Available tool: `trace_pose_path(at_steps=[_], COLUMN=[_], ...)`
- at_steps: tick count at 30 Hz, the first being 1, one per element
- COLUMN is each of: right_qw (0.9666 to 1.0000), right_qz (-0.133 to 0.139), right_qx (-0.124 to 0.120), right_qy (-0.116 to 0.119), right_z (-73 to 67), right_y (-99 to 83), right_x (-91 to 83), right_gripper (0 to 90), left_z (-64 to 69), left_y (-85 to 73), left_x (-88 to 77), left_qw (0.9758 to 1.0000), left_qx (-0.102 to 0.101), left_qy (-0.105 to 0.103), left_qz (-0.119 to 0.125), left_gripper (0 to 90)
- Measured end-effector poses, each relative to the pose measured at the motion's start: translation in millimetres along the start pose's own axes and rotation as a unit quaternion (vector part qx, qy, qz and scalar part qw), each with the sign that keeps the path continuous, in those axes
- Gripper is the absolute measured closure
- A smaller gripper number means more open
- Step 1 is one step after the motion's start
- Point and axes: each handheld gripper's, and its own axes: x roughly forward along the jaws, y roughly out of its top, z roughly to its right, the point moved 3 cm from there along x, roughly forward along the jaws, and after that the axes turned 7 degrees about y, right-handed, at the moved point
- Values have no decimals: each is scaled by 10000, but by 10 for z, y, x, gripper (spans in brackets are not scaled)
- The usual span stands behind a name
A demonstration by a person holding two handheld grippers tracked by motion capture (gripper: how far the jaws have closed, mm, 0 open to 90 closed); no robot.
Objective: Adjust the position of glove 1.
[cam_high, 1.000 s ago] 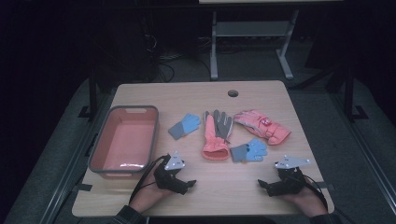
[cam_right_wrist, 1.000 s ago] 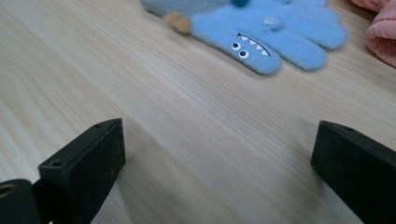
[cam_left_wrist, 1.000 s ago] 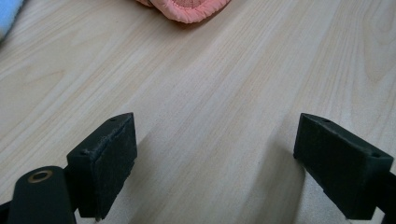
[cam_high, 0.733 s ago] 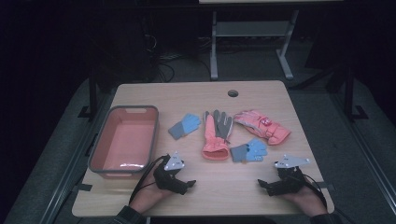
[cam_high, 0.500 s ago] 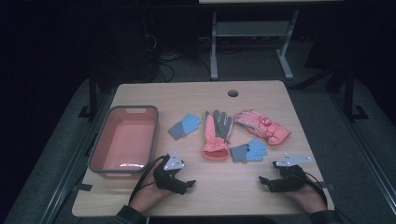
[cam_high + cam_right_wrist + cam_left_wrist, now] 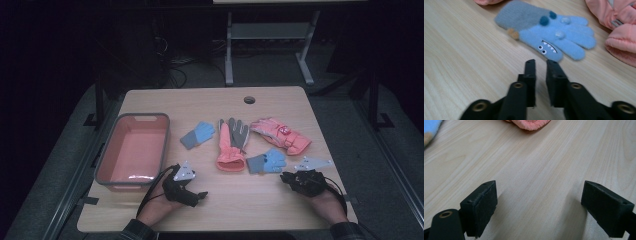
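Several gloves lie mid-table: a small blue glove (image 6: 198,135), a pink and grey glove (image 6: 231,142), a pink padded glove (image 6: 281,134) and a blue monster-face glove (image 6: 267,161) (image 6: 549,32). My left gripper (image 6: 200,196) (image 6: 539,195) rests on the table near the front edge, open over bare wood. My right gripper (image 6: 286,177) (image 6: 541,62) sits just short of the monster-face glove's fingertips. Its jaws have just been closing and stand almost together with nothing between them.
A pink bin with a grey rim (image 6: 141,115) stands at the table's left side. A round cable hole (image 6: 249,99) is near the far edge. The pink glove's cuff (image 6: 529,123) lies ahead of my left gripper. Desk legs and cables stand beyond the table.
My right gripper's jaws have drawn together beside the monster-face glove. Both hands stay about where they were, and the gloves have not moved.
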Motion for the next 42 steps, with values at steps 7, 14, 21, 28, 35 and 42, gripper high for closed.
trace_pose_path(at_steps=[7,14,21,28,35,42], right_qw=[9999,9998,9997,9996,9994,9995], right_qz=[60,139,173,152,204,128], right_qx=[-59,-6,-33,-113,-138,-115], right_qy=[106,149,170,194,249,281], right_z=[-18,46,68,71,50,64], right_y=[71,168,270,383,478,522], right_x=[49,120,208,326,406,532], right_gripper=[899,899,899,899,899,900], left_z=[-1,2,1,2,2,2], left_y=[-5,-6,-6,-6,-7,-7], left_x=[-5,-6,-5,-7,-7,-7], left_qw=[10000,10000,10000,10000,10000,10000], left_qx=[8,-4,-3,-4,-9,-10], left_qy=[-12,-12,-14,-11,-12,-14], left_qz=[7,6,8,5,5,5], left_gripper=[128,128,128,128,128,128])
